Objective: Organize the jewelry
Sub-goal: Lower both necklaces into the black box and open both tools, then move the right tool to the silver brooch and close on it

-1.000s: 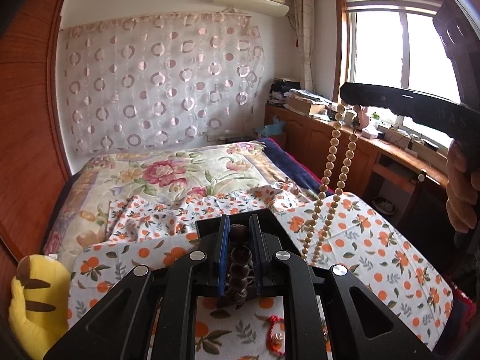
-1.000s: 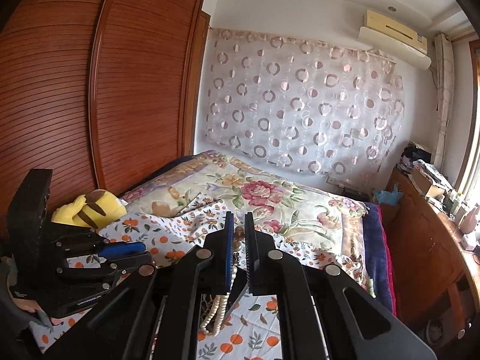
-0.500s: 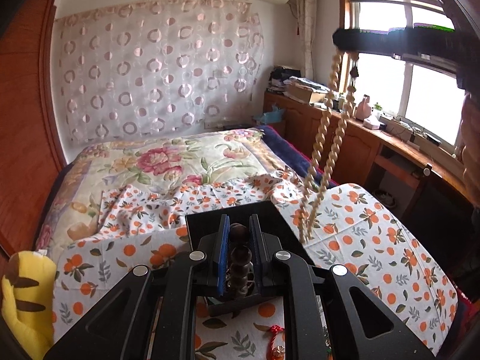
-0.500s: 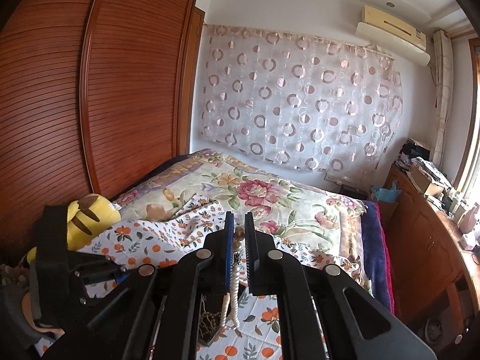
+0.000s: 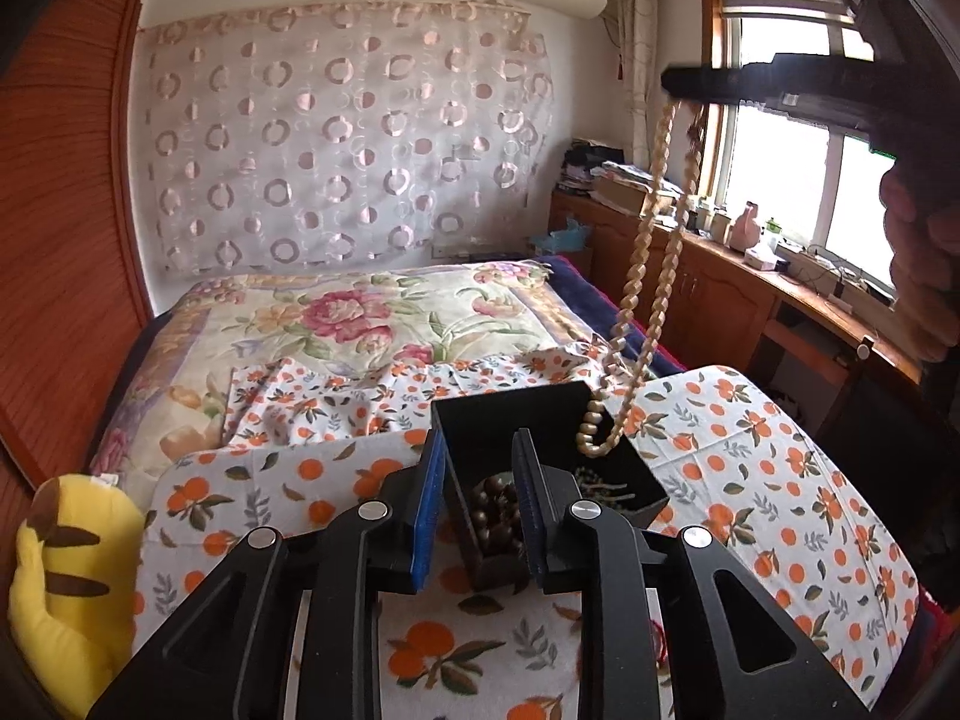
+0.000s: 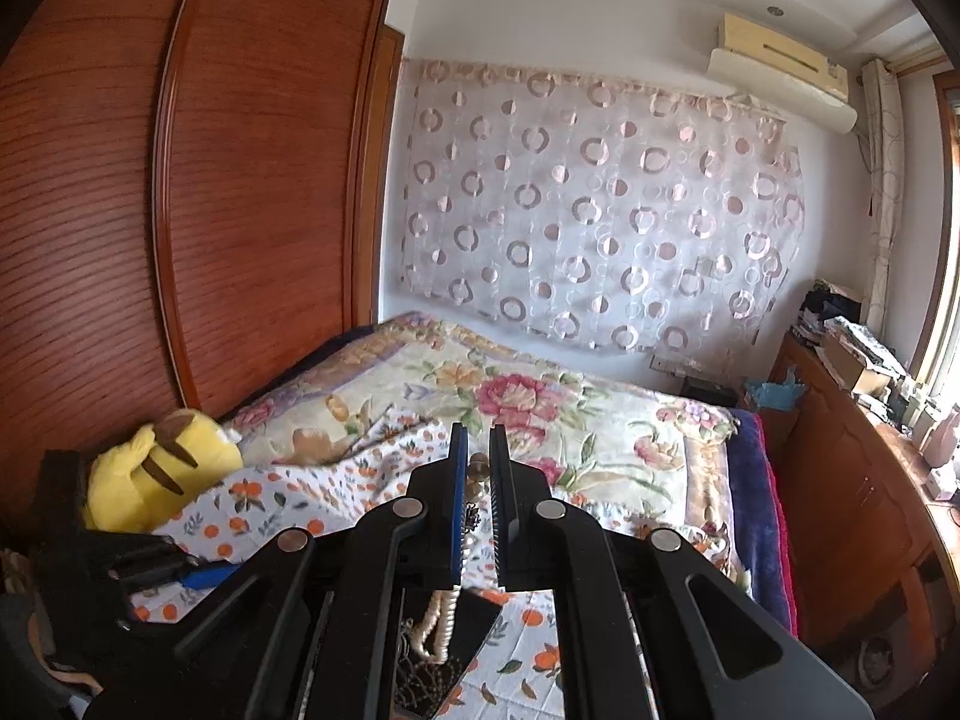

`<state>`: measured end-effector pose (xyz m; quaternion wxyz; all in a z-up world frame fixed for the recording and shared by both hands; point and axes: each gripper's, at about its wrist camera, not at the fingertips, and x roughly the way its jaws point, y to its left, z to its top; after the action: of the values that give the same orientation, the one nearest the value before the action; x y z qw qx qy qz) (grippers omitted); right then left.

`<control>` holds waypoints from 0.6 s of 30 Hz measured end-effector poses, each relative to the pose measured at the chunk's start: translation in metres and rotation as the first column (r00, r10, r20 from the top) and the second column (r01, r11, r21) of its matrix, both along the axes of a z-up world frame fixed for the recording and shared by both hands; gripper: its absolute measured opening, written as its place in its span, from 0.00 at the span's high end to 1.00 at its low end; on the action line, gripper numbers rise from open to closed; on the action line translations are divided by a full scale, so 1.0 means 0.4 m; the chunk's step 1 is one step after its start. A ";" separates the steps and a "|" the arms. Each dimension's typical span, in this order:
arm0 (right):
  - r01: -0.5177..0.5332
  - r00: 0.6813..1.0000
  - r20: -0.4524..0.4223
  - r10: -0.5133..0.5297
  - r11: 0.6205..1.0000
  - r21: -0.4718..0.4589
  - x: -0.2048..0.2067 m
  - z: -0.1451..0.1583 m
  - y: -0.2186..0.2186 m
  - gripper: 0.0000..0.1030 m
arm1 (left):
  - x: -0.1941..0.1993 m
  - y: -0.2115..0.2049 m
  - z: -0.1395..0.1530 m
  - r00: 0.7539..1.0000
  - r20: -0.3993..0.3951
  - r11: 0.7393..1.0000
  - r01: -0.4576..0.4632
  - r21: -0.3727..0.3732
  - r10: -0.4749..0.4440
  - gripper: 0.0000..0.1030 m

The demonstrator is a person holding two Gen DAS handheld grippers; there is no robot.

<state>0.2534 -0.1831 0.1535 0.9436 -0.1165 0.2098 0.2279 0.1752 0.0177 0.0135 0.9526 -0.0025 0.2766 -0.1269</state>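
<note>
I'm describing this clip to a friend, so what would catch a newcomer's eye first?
A long cream bead necklace dangles from the right hand-held gripper, its loop dipping into a black box. Dark wooden beads lie in the box between the left hand-held gripper's opening jaws. A yellow plush toy sits far left.

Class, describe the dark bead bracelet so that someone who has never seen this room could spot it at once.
Start at the bed with the orange-print cloth spread over its near end; a black box sits open on it. The dark bead bracelet lies in the box's left compartment. Its large dark brown beads set it apart from the pale bead necklace dangling into the right side.
</note>
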 end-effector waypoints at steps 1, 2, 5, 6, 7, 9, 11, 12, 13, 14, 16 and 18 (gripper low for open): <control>-0.003 1.000 -0.012 0.003 1.000 -0.008 0.000 -0.011 0.005 0.92 | -0.009 0.006 -0.002 1.000 0.000 1.000 -0.001 -0.001 0.001 0.78; -0.006 0.999 -0.032 0.005 1.000 -0.017 0.003 -0.029 0.009 0.92 | -0.019 0.012 -0.004 1.000 0.001 1.000 -0.002 -0.001 0.002 0.75; -0.018 0.994 -0.106 0.013 0.999 -0.044 0.008 -0.096 0.020 0.91 | -0.049 0.025 -0.013 1.000 0.001 1.000 -0.002 -0.005 0.002 0.72; -0.021 0.992 -0.123 0.014 0.998 -0.054 0.006 -0.119 0.021 0.91 | -0.060 0.028 -0.021 1.000 -0.005 1.000 0.000 -0.003 0.000 0.72; -0.021 0.990 -0.138 0.012 0.998 -0.067 0.004 -0.146 0.020 0.89 | -0.064 0.026 -0.025 1.000 -0.010 1.000 0.000 -0.001 0.000 0.72; -0.021 0.988 -0.156 0.008 0.997 -0.080 -0.001 -0.181 0.016 0.85 | -0.079 0.026 -0.039 1.000 -0.021 1.000 0.001 0.003 -0.001 0.72; -0.023 0.984 -0.176 0.009 0.997 -0.074 -0.013 -0.212 0.005 0.78 | -0.090 0.027 -0.052 0.999 -0.031 1.000 0.006 0.001 -0.006 0.70; -0.024 0.983 -0.184 0.011 0.998 -0.066 -0.023 -0.223 -0.005 0.77 | -0.094 0.027 -0.058 0.999 -0.036 1.000 0.007 -0.001 -0.007 0.68; -0.027 0.982 -0.189 0.014 0.998 -0.063 -0.030 -0.236 -0.011 0.77 | -0.098 0.025 -0.065 0.999 -0.046 1.000 0.015 -0.007 -0.015 0.67; -0.027 0.982 -0.190 0.015 0.998 -0.060 -0.042 -0.246 -0.019 0.77 | -0.101 0.021 -0.070 0.998 -0.051 1.000 0.020 -0.010 -0.020 0.67; -0.039 0.980 -0.198 0.028 0.998 -0.053 -0.067 -0.266 -0.034 0.77 | -0.107 0.014 -0.079 0.998 -0.058 1.000 0.025 -0.005 -0.025 0.67; -0.058 0.977 -0.207 0.046 0.997 -0.049 -0.093 -0.285 -0.049 0.77 | -0.115 0.007 -0.091 0.997 -0.066 0.999 0.033 -0.001 -0.033 0.65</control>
<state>0.2162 -0.2026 0.0396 0.9070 -0.1236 0.3095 0.2574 0.1294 0.0205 -0.0228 0.9406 -0.0023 0.3081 -0.1425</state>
